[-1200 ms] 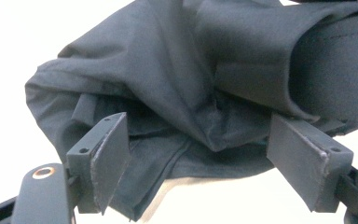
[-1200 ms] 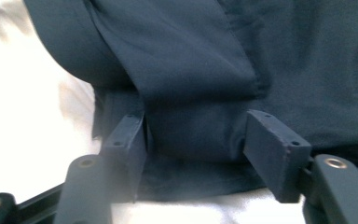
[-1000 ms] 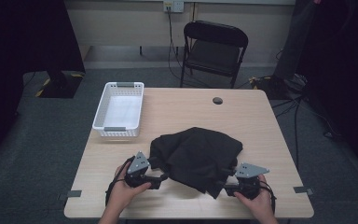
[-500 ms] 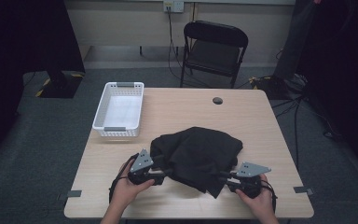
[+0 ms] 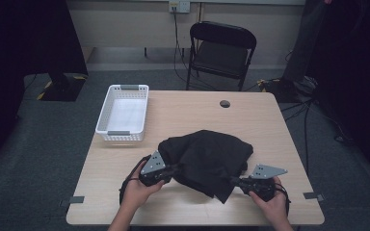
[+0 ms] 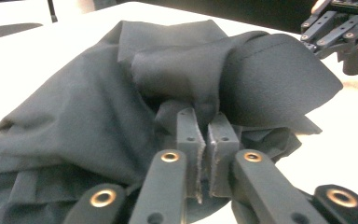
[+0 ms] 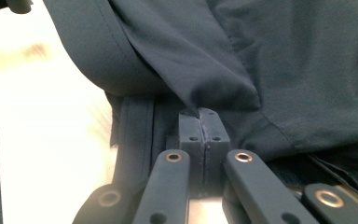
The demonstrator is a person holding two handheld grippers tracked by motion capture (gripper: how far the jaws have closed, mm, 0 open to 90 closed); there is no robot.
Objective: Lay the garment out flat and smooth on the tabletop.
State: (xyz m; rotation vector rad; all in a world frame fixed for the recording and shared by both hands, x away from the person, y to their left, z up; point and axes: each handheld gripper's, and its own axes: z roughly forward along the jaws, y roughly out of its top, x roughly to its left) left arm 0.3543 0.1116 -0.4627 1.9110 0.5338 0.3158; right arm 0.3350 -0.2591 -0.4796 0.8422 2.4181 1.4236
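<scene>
High view: both tongs, left (image 5: 176, 169) and right (image 5: 234, 181), pinch the black cloth (image 5: 207, 154).

A white plastic basket (image 5: 123, 113) stands on the far left part of the light wooden worktop (image 5: 183, 110), close to its left edge, and its long sides run away from the person. A small dark round disc (image 5: 225, 103) lies on the worktop near the far edge, well apart from the basket. Behind the worktop a black folding chair (image 5: 221, 53) stands on the grey floor (image 5: 43, 144), and cables (image 5: 176, 45) hang from a wall socket (image 5: 179, 6) down to the floor beside it.
</scene>
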